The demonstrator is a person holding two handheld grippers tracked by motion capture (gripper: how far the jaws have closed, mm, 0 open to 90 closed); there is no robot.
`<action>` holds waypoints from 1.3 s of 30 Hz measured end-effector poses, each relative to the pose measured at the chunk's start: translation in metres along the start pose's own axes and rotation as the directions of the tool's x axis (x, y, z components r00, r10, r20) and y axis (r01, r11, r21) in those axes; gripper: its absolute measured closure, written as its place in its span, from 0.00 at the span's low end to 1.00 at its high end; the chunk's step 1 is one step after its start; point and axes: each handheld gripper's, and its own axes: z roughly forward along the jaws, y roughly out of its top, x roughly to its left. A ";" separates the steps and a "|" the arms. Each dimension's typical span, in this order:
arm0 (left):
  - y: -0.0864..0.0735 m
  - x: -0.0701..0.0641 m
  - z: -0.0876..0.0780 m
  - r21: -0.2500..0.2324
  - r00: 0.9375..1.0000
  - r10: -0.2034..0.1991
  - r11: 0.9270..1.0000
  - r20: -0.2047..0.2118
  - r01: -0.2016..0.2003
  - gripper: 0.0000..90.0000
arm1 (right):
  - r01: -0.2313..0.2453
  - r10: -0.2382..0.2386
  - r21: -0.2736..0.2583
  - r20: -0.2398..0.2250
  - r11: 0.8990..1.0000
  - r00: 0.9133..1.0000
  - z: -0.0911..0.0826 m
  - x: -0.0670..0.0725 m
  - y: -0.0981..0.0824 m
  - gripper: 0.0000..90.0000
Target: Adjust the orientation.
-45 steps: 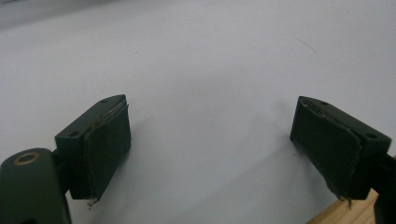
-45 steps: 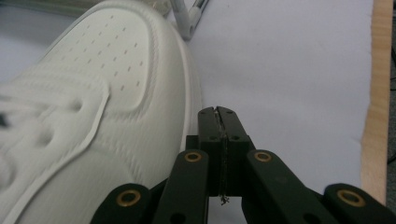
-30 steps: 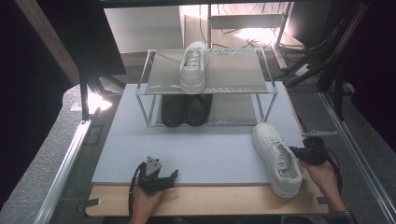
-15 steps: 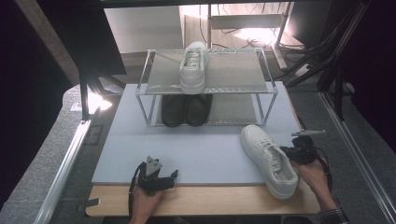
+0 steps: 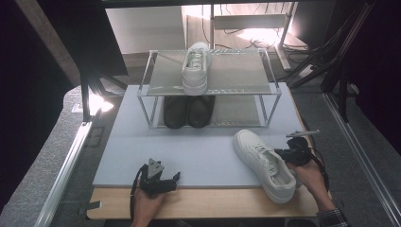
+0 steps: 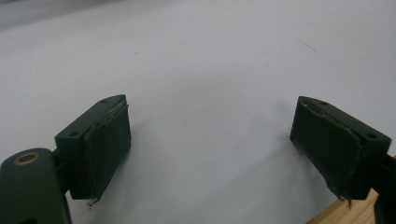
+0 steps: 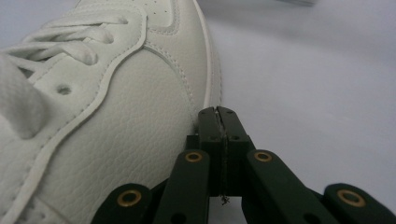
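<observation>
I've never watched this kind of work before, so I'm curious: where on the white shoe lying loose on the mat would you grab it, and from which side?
Probably the ankle collar of the white shoe, from above. It lies upright with its opening facing up, heel toward the person, so one jaw could go inside and one outside. The shut right gripper now touches its smooth, rounded side, too wide to pinch.

The grey mat point(image 5: 198, 151) lies bare between the left claw point(image 5: 176, 177) and the white shoe point(image 5: 265, 163), giving open passage across the front of the table point(image 5: 208, 205). The shoe blocks the right claw point(image 5: 279, 153), whose closed tips press against its side. Farther back the wire rack point(image 5: 213, 80) bars the way, its top shelf free to the right of another white shoe point(image 5: 196, 68), black shoes point(image 5: 188, 111) beneath.
</observation>
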 end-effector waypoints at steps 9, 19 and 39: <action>0.000 0.000 0.000 0.000 1.000 0.000 1.000 0.000 0.000 0.13 | 0.045 -0.045 0.001 -0.035 0.999 0.998 0.007 0.014 0.008 0.96; 0.000 0.000 0.000 0.000 1.000 0.000 1.000 0.000 0.000 0.13 | 0.070 -0.071 -0.029 -0.021 0.997 0.997 -0.032 0.009 0.001 0.89; 0.000 0.000 0.000 0.000 1.000 0.000 1.000 0.000 0.000 0.13 | 0.125 -0.127 -0.027 -0.096 0.992 0.987 -0.084 0.036 -0.009 0.63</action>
